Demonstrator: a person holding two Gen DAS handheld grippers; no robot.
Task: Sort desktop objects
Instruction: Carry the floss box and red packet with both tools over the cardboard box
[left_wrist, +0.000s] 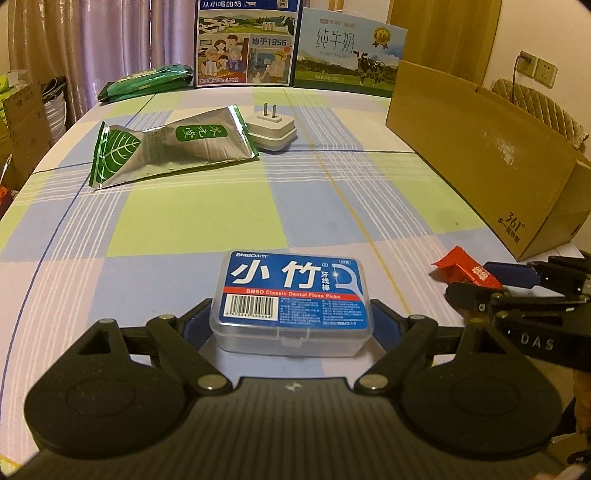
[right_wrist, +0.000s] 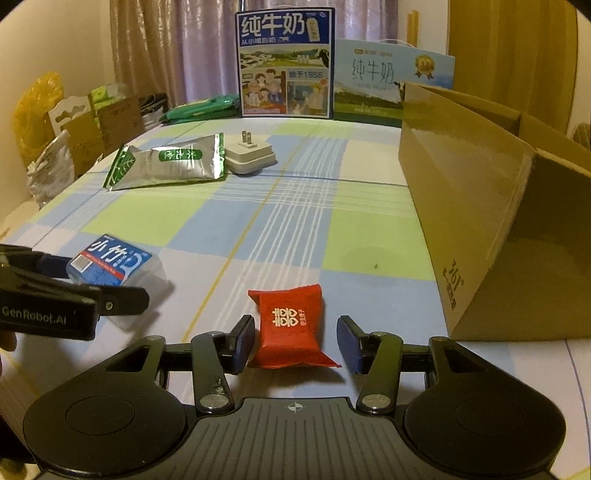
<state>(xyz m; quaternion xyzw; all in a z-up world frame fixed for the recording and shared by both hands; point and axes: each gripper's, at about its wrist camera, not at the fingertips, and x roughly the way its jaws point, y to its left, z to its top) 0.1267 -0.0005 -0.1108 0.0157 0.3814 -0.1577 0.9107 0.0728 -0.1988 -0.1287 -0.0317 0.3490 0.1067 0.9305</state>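
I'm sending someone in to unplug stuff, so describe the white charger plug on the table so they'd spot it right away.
Start at the two milk cartons standing at the far edge of the checked tablecloth. Just in front of them lies a silver and green foil pouch, and the white charger plug sits against its right end. It is the only white block there, lying flat with two metal prongs pointing up.

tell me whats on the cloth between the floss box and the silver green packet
Nothing: in the left wrist view only bare checked tablecloth runs from the floss box to the silver-green packet.
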